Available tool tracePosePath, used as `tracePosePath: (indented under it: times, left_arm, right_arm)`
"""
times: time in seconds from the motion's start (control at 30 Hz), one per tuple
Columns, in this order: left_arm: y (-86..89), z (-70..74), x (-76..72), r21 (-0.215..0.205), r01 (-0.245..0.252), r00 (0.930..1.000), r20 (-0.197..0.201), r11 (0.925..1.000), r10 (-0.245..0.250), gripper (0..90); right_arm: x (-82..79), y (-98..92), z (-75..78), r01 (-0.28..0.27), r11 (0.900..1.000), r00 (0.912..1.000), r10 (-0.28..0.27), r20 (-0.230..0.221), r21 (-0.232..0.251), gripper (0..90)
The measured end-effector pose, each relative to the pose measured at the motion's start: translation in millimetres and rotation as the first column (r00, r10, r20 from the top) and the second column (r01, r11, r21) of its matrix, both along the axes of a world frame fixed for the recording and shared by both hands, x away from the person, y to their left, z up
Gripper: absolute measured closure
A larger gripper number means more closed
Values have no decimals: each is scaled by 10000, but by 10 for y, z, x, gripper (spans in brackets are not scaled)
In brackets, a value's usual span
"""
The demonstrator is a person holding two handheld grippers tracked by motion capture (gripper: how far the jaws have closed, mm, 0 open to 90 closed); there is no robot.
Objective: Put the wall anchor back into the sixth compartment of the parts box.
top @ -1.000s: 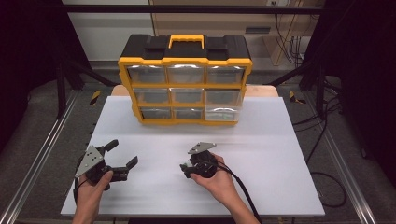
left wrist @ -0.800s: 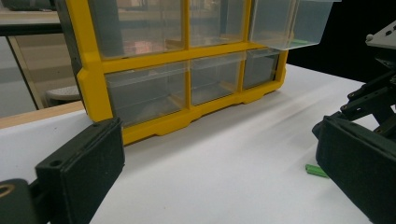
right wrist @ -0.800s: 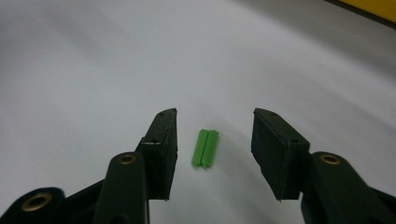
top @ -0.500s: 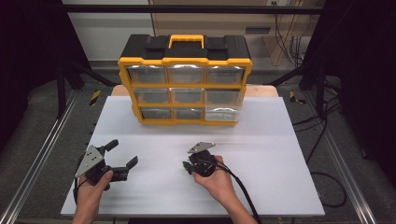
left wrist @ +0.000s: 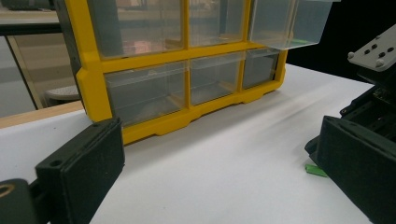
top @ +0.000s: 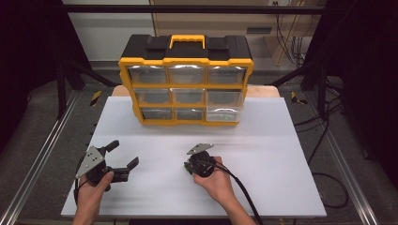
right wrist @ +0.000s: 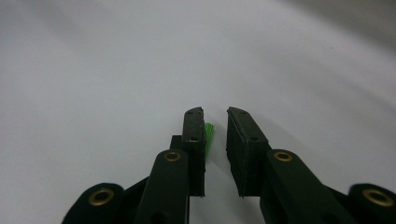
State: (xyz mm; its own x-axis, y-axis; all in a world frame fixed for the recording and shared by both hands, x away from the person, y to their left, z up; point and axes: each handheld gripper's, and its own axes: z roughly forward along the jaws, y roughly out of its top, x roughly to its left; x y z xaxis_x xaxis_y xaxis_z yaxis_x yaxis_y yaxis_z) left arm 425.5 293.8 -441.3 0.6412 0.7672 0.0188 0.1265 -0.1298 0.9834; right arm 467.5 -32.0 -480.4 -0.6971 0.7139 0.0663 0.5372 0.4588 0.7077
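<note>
A yellow and black drawer organizer [top: 185,79] stands at the back of the white table [top: 263,140]. Its clear bottom-right drawer [top: 224,113] is pulled out a little. My left gripper [top: 123,153] rests at the front left with its jaws wide open and nothing between them; the left gripper view looks at the organizer [left wrist: 140,79]. My right gripper [top: 188,166] points down at the table centre. A small green piece [right wrist: 208,135] lies on the table between its jaws, against one pad, and a narrow gap remains. The green piece [left wrist: 316,171] also shows under the right gripper [left wrist: 373,93].
The organizer has three rows of clear drawers [top: 187,96] and a yellow handle [top: 187,40] on top. Metal rails [top: 42,154] run along both sides of the table. Cables [top: 244,194] trail from the right gripper toward the front edge.
</note>
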Motion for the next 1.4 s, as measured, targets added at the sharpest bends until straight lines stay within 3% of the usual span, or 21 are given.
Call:
tracePosePath:
  times: [0.27,0.47,0.7,1.07,1.4]
  left_arm:
    - [-5,-2,1,-1,22,10000,-14,10000,-22,12]
    - [0,-1,1,-11,16,10000,-4,10000,-16,12]
    - [8,1,-1,-25,-4,10000,6,10000,4,12]
    - [4,1,1,-11,21,10000,1,10000,-21,12]
    - [2,-1,1,7,20,10000,-6,10000,-20,12]
  right_arm:
    - [-7,31,-33,-163,9998,9997,162,-173,-88,789]
    - [-4,31,-38,-213,9997,9997,211,-98,-134,845]
    - [-2,-27,-1,-171,9998,9997,171,154,44,846]
    - [73,-583,231,857,9939,9930,-909,756,695,847]
    - [121,-1151,456,1863,9704,9728,-2041,1094,1536,847]
